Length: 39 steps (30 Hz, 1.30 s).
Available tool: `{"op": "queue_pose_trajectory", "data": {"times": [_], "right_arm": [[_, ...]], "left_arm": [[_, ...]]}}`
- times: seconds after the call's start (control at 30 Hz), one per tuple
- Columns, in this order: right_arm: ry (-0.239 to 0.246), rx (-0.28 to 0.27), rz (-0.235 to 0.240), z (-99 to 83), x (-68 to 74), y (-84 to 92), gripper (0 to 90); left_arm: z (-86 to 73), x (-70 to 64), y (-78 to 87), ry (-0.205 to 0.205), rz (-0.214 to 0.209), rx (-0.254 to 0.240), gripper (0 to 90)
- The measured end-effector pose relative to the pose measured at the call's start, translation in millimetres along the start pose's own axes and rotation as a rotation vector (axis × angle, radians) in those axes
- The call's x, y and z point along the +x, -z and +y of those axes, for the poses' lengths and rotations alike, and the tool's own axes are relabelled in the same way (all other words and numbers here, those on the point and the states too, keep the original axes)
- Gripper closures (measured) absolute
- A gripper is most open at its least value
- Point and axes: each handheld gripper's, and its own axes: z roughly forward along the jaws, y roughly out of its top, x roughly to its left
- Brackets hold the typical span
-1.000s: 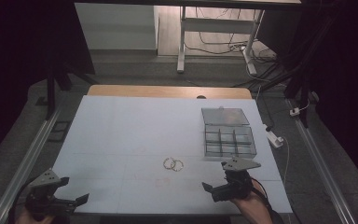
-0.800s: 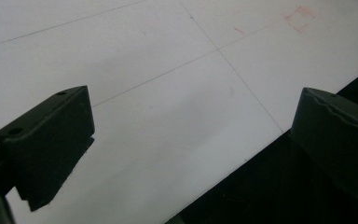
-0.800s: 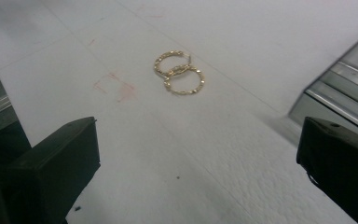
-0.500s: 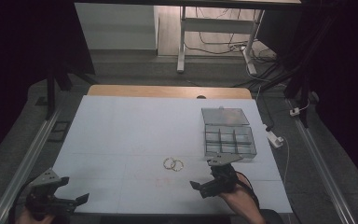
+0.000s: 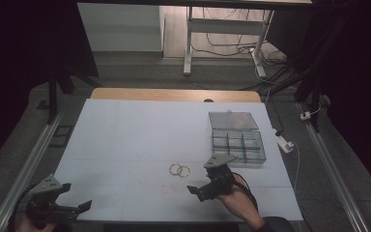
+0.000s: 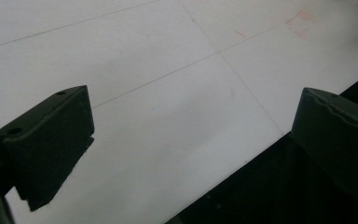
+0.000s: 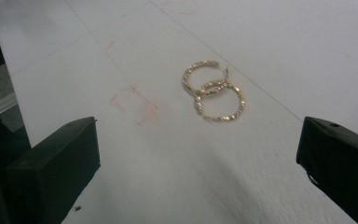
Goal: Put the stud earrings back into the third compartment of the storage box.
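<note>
While two gold hoop earrings [image 5: 179, 169] lie overlapping near the middle of a white table [image 5: 140, 130], a person works a hand-held gripper on either side of them. The right gripper [image 5: 198, 189] hovers over the near right part of the table, just near and right of the earrings, its jaws spread wide and holding nothing. In the right gripper view the earrings [image 7: 213, 90] sit on the bare white surface ahead of the two open jaws, one hoop resting partly across the other, with a faint red square outline [image 7: 134, 104] drawn on the table to their left. The person's right hand [image 5: 239, 200] grips the tool from the near edge.

Toward the far right stands a clear plastic organiser box [image 5: 236, 139], its lid tipped open toward the far side. Its tray is split into small compartments; whether anything lies in them cannot be told from the high view.

The left gripper [image 5: 77, 207] is at the near left corner of the table, well apart from the earrings and the box. Its jaws are also wide and empty; the left gripper view looks between them at plain white table [image 6: 168, 84] and the dark drop beyond the near edge.
</note>
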Motion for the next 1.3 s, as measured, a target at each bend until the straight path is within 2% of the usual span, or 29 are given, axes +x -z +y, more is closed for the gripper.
{"op": "queue_pose_trajectory", "data": {"times": [0.27,0.4,0.7,0.8,1.03,1.3], "right_arm": [[0.021,0.034,0.000,8.0,2.9,-12.8,0.0],[0.014,0.044,0.001,11.5,4.8,-18.5,0.0],[0.032,0.076,0.003,17.0,9.9,-34.7,0.0],[0.022,0.082,0.015,20.4,10.8,-40.4,0.0],[0.060,0.108,0.027,26.6,12.2,-58.8,0.0],[0.104,0.144,0.054,34.5,19.6,-87.7,0.0]], "left_arm": [[0.0,-0.9,-0.5,-0.005,-0.004,0.005,0.0],[0.5,-2.3,-1.4,-0.018,0.000,0.015,0.0],[0.4,-2.9,-1.3,-0.020,-0.001,0.015,0.0],[0.3,-2.8,-1.4,-0.022,-0.003,0.016,0.0],[0.3,-2.2,-1.5,-0.022,-0.009,0.016,0.0],[-0.2,-1.9,-1.0,-0.020,-0.015,0.017,0.0]]}}
